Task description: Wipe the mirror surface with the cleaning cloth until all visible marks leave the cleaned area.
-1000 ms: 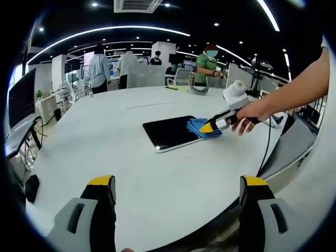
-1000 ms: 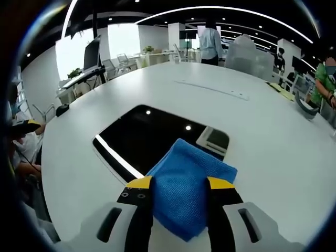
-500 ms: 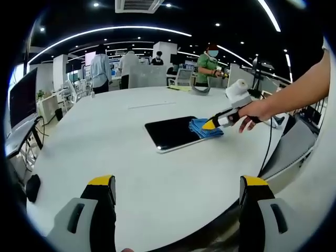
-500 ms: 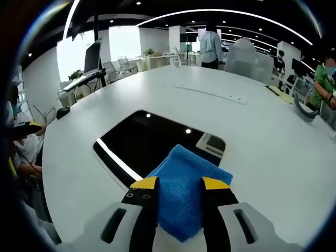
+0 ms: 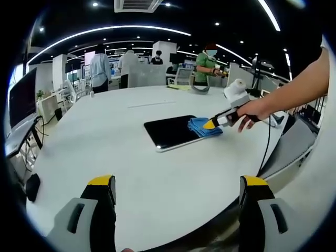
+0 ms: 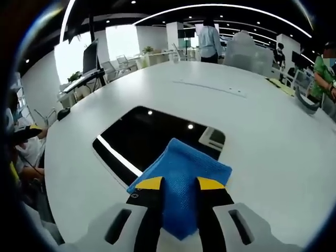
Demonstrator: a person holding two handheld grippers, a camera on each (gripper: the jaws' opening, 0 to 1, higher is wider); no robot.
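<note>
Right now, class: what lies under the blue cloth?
The blue cloth, gripped in the right gripper, lies on one corner of the dark mirror on the white table. Any marks beneath it are covered.

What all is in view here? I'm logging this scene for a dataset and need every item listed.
Mirror: one, dark and reflective, flat on the table.
Cleaning cloth: one, blue, on the mirror's near corner, clamped in the right tongs.
Table: one, white, round-edged, under everything.
Grey curved object: one, at the table's far edge.
Monitor: one, dark, on a side desk.
People: several, standing in the office behind the table.
Left tongs: yellow-tipped, spread wide above the table, holding nothing.
Right tongs: yellow-tipped, closed on the cloth.
Hand: one, gripping the right tongs' handle.
</note>
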